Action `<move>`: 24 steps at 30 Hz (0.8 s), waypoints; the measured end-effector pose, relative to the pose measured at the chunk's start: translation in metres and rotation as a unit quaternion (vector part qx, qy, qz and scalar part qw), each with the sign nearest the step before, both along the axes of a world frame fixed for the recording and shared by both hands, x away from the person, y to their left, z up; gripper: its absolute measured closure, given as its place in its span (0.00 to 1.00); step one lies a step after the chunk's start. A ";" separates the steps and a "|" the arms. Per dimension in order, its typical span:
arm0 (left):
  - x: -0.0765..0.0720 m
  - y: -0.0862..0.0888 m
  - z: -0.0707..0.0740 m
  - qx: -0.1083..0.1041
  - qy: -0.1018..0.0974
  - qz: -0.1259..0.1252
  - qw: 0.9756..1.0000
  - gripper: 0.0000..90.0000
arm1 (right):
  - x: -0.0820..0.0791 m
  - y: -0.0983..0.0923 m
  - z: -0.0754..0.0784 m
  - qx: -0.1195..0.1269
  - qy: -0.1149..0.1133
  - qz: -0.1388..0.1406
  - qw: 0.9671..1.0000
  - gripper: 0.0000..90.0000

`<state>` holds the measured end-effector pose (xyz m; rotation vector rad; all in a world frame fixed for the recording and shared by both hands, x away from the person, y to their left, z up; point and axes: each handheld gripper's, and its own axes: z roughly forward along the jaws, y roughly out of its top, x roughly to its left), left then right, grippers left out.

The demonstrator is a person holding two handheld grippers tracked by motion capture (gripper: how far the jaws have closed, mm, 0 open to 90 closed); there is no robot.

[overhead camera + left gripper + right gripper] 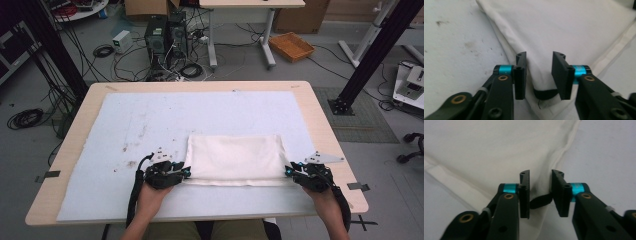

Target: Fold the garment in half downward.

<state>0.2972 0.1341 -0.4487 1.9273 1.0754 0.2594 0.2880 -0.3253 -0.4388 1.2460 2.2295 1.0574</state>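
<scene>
2 black two-jaw grippers sit in the lower part of the high view, one at each bottom corner of a folded cream-white cloth (pixel 234 159). This cloth lies on a pale grey stained mat (pixel 125 130) that covers the light wooden table (pixel 320 115). The left gripper (pixel 539 75) has its jaws spread, with the cloth corner between them but not pinched. The right gripper (pixel 540 193) also has its jaws apart over the cloth edge.

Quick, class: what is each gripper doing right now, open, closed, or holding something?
Left gripper: open, jaws apart over the left corner of the folded white cloth, not pressing it.
Right gripper: open, jaws apart astride the cloth's right edge, nothing held.
</scene>
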 end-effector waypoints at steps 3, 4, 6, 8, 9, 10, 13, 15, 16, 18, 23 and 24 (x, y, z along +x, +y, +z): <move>-0.001 -0.003 0.002 0.014 -0.004 -0.006 1.000 0.89 | -0.001 0.001 0.001 -0.008 -0.006 0.014 1.000 0.92; -0.002 -0.004 0.002 0.020 -0.008 -0.007 1.000 0.92 | -0.002 0.001 0.002 -0.010 -0.008 0.015 1.000 0.92; -0.004 -0.006 0.004 0.028 -0.020 -0.007 0.999 0.93 | -0.002 0.001 0.003 -0.011 -0.016 0.018 1.000 0.93; -0.006 -0.006 0.006 0.026 -0.030 -0.007 0.999 0.94 | -0.003 0.000 0.004 -0.011 -0.025 0.022 0.999 0.93; -0.006 -0.004 0.007 0.027 -0.035 -0.007 0.999 0.94 | -0.004 0.000 0.005 -0.011 -0.026 0.021 0.999 0.93; -0.007 -0.003 0.009 0.022 -0.040 -0.006 0.999 0.94 | -0.005 0.000 0.006 -0.009 -0.030 0.021 0.999 0.93; -0.011 0.003 0.015 -0.013 -0.045 -0.013 0.999 0.94 | -0.008 -0.002 0.011 0.002 -0.043 0.022 0.999 0.93; -0.015 0.008 0.019 -0.032 -0.046 -0.018 0.998 0.95 | -0.012 -0.003 0.016 0.013 -0.052 0.022 0.998 0.93; -0.018 0.010 0.020 -0.038 -0.046 -0.021 0.998 0.95 | -0.013 -0.005 0.019 0.017 -0.057 0.023 0.998 0.93; -0.024 0.013 0.021 -0.040 -0.047 -0.026 0.998 0.95 | -0.018 -0.006 0.024 0.027 -0.059 0.025 0.998 0.93; -0.032 0.017 0.018 -0.025 -0.045 -0.029 0.998 0.95 | -0.032 -0.009 0.023 0.026 -0.057 0.031 0.998 0.93; -0.032 0.017 0.016 -0.018 -0.042 -0.028 0.999 0.95 | -0.033 -0.010 0.021 0.024 -0.052 0.029 0.998 0.93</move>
